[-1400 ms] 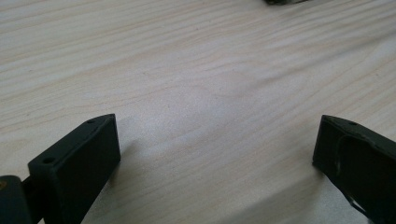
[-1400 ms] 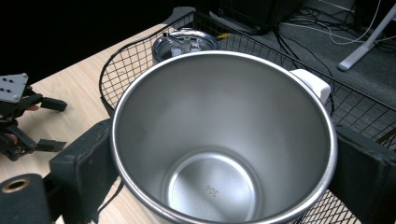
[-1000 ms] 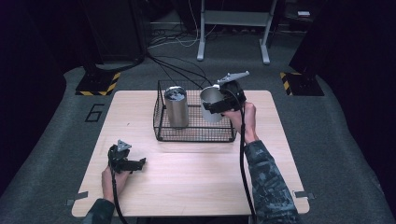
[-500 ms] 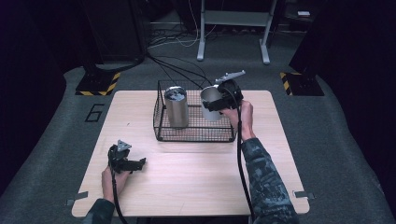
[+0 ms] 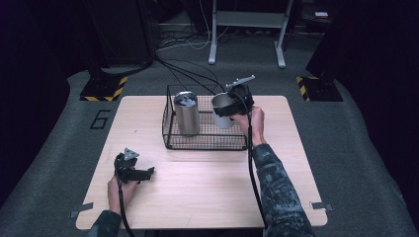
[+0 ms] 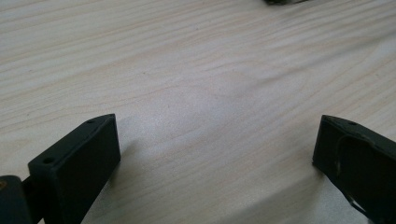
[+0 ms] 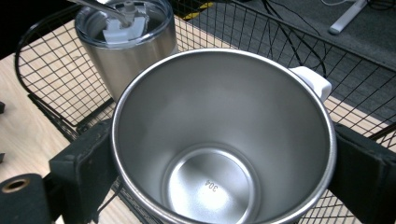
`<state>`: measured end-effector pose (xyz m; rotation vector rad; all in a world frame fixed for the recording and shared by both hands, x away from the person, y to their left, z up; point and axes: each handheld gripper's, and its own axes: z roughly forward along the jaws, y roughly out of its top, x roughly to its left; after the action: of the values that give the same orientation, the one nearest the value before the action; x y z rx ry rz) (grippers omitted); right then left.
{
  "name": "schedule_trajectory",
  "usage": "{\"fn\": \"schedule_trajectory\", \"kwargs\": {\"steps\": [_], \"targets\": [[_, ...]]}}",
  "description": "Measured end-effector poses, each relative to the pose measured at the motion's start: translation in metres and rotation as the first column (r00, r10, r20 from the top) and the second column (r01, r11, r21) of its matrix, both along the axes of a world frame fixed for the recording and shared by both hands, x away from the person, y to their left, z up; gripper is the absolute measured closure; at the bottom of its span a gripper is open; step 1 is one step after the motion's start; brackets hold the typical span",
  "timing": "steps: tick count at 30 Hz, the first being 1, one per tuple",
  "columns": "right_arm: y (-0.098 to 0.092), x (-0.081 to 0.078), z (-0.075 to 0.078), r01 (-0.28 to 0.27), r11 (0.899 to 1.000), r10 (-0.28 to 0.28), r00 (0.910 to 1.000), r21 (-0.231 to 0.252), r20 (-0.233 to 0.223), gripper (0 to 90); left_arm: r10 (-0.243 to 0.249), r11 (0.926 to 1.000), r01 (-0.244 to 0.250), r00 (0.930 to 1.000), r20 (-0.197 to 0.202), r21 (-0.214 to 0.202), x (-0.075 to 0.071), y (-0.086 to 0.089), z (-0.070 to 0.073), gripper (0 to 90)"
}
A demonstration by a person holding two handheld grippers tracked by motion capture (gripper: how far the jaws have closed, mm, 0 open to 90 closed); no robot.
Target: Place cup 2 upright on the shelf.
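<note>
Wooden table (image 5: 207, 192): left gripper (image 5: 134, 172) rests idle before the wire basket (image 5: 205, 143), jaws spread wide, empty. Inside basket, lidded tumbler (image 5: 187, 112) stands left; right gripper (image 5: 232, 104) clamps open steel cup (image 5: 222, 109) beside it, likely for lowering in.

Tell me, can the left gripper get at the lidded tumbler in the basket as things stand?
Probably yes: the left gripper is open and holds nothing, and bare table lies between it and the basket. The tumbler stands upright, open from above.
</note>
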<state>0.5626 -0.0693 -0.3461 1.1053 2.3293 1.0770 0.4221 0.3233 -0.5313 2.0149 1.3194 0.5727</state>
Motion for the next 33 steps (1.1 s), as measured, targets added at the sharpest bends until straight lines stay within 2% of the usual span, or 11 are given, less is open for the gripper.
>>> {"fn": "schedule_trajectory", "kwargs": {"steps": [7,8,27,33], "targets": [[0.006,0.007,-0.01,0.011,1.0,-0.011,0.9998,-0.002,-0.02,6.1,0.0,1.0,0.0,1.0,-0.001,0.0,0.0,0.0,0.0,0.5],[0.007,0.008,-0.01,0.017,1.0,-0.017,0.9992,-0.004,-0.035,6.1,-0.001,1.0,0.001,1.0,0.0,0.0,0.0,0.0,0.0,0.5],[0.021,0.022,-0.037,0.029,0.999,-0.032,0.996,-0.035,-0.084,6.1,-0.001,1.0,0.001,1.0,0.003,0.002,0.0,0.0,0.0,0.5],[0.022,0.026,-0.045,0.036,0.999,-0.038,0.994,-0.027,-0.102,6.0,-0.001,1.0,0.001,1.0,0.004,0.002,0.0,0.0,0.0,0.5]]}}
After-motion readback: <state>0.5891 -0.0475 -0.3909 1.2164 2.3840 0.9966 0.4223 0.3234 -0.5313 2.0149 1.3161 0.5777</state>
